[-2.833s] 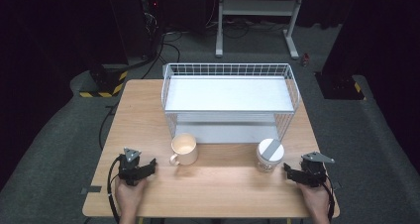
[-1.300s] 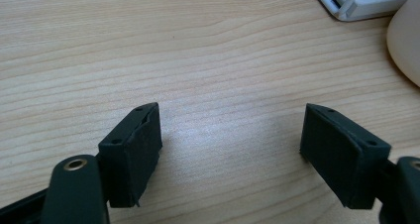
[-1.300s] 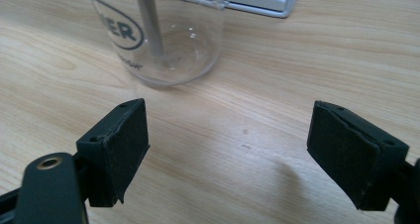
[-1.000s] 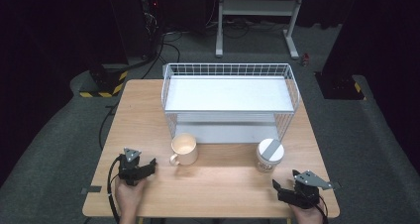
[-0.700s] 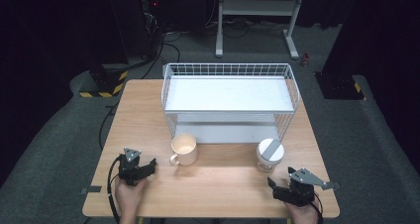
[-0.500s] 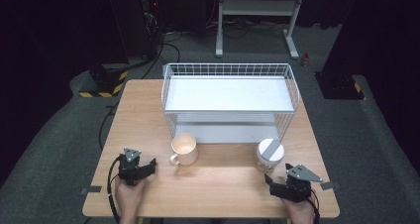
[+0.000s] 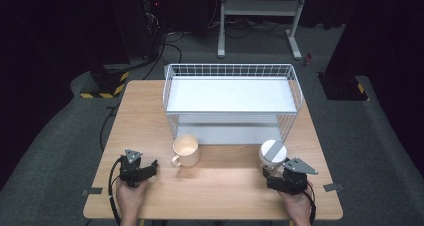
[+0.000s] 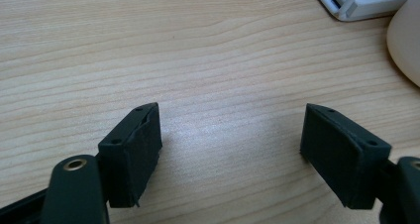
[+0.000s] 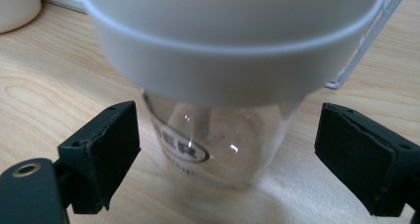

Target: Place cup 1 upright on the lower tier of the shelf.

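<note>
Wooden table: left claw idle, jaws apart, empty; mug mid-table; right claw, jaws just widened, flanks the lidded clear cup untouched. Closing off-centre could tip it.

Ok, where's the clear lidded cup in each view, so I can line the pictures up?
High view: the clear lidded cup stands on the table, lower right, just ahead of the right gripper.
Left gripper view: not in it; the cream mug is at the right edge.
Right gripper view: cup dead centre, between the open jaws, untouched.
Shared landmark: the white wire rack, its corner at upper right in both gripper views.
</note>
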